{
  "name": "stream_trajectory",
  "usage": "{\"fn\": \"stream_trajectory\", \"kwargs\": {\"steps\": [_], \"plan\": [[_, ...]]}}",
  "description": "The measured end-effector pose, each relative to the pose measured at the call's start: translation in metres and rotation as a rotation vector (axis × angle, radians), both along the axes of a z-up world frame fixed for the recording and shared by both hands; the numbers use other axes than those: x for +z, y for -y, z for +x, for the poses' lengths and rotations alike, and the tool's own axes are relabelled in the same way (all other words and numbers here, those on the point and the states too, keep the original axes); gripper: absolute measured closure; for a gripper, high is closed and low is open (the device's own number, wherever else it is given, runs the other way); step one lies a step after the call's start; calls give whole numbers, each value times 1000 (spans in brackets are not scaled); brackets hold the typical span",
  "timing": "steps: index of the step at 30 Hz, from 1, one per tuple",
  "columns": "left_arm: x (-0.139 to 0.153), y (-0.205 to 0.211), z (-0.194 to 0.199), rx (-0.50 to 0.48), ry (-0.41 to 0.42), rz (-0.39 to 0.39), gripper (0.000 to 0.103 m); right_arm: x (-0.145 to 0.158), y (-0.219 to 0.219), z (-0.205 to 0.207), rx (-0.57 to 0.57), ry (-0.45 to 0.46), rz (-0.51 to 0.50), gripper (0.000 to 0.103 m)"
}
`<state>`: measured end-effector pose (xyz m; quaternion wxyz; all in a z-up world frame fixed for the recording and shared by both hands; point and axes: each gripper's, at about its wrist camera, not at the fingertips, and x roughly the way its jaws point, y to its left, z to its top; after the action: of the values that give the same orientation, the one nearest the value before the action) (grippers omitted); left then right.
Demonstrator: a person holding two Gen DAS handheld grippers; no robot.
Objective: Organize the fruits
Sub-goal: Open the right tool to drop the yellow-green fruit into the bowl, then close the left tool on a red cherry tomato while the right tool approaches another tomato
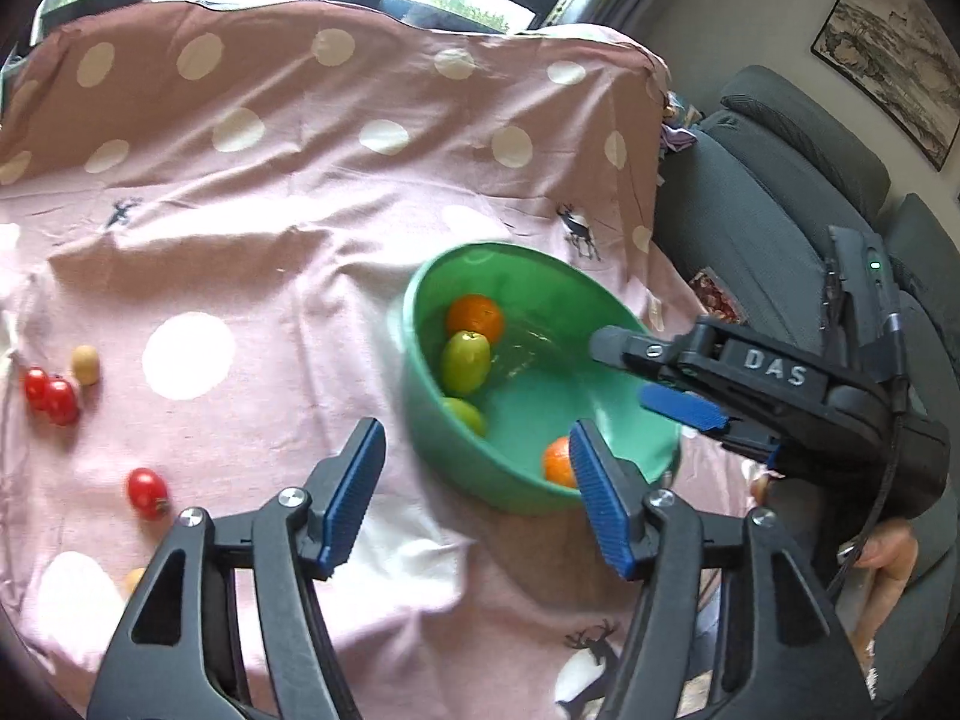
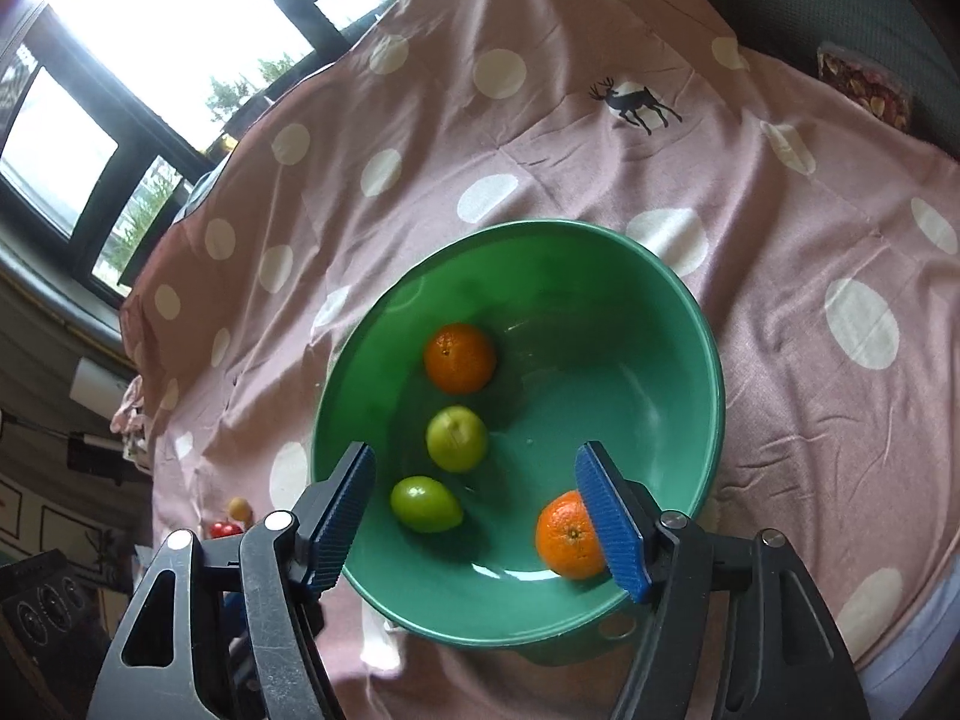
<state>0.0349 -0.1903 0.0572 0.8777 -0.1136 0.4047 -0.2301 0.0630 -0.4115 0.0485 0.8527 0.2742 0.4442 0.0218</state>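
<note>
A green bowl (image 1: 636, 432) (image 2: 690, 312) sits on the pink polka-dot cloth. It holds two oranges (image 2: 460, 357) (image 2: 567, 534) and two green fruits (image 2: 456, 438) (image 2: 425, 504); they also show in the left wrist view (image 1: 474, 315) (image 1: 465, 360). Red tomatoes (image 1: 51, 396) (image 1: 147, 492) and a small tan fruit (image 1: 86, 364) lie on the cloth at the left. My left gripper (image 1: 477, 492) is open and empty, above the bowl's near left rim. My right gripper (image 2: 474, 516) is open and empty over the bowl; it also shows in the left wrist view (image 1: 636, 372).
The cloth-covered table (image 1: 270, 198) ends at the right beside a grey sofa (image 1: 780, 180). Another small yellowish fruit (image 1: 135, 579) lies near my left gripper's left finger. Windows are behind the table. A red packet (image 2: 864, 87) lies on the sofa.
</note>
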Motion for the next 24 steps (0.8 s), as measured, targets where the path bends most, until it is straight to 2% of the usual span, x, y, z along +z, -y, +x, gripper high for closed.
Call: {"fn": "stream_trajectory", "kwargs": {"steps": [5,7,9,11,15,17,21,24], "plan": [[-8,-71,2,122,-50,88,37,24,-34,-11,127,86,-24,33],[-16,-98,7,168,-81,116,38,27,-56,-11,221,105,9,33],[-25,-120,13,204,-111,140,39,22,-82,-9,350,100,83,33],[-35,-137,19,213,-138,97,40,13,-110,-7,453,61,116,33],[-52,-148,27,194,-185,3,47,-8,-162,-5,583,-4,68,33],[-57,-145,33,192,-197,3,53,-21,-181,-5,623,-49,53,36],[-64,-139,40,178,-221,5,56,-44,-204,-5,663,-123,-7,52],[-68,-137,44,160,-232,-11,58,-50,-209,-5,687,-135,10,54]]}}
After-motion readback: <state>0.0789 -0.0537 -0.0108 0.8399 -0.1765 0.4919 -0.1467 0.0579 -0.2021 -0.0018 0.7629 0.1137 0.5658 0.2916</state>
